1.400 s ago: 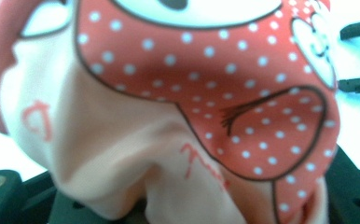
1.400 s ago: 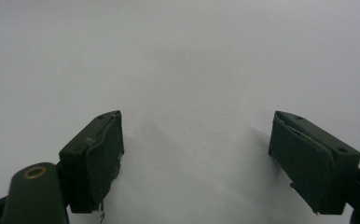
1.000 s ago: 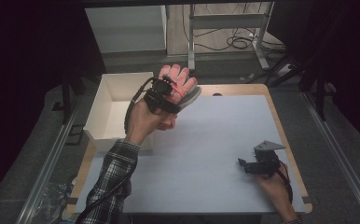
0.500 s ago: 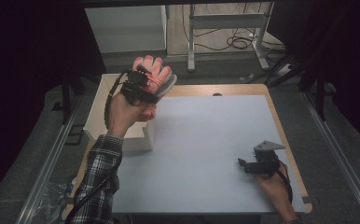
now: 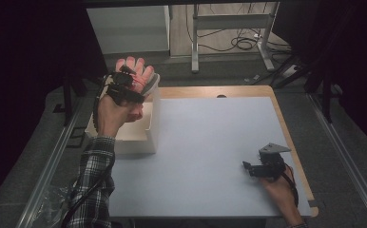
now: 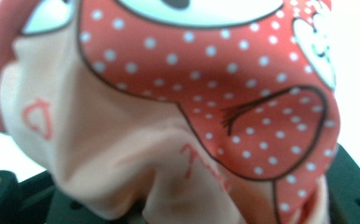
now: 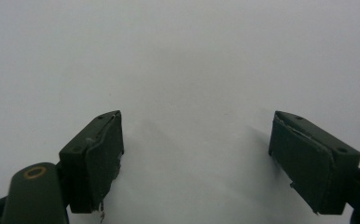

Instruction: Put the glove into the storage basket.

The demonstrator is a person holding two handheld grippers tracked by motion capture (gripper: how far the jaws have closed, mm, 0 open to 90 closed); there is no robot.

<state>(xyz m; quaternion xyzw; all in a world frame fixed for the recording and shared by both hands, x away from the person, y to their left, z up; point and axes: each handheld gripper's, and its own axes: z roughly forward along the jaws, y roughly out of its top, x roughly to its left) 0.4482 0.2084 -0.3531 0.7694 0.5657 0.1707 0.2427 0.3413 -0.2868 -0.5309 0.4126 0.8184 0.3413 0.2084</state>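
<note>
Carrying step: my left tool (image 5: 133,84) pinches a pink polka-dot cloth (image 5: 139,76), bunched at the jaws in the left gripper view, and holds it above the white box (image 5: 150,128) at the bench's (image 5: 210,142) left edge. Right tool (image 5: 248,168) rests spread on the bench, holding nothing. Next, I reckon: lower into the box, then let go.

- Pink-and-red cloth (image 5: 141,78), white-dotted with cartoon print (image 6: 206,93), bunched and creased
- Held raised above the white box (image 5: 139,137), over its far right corner
</note>
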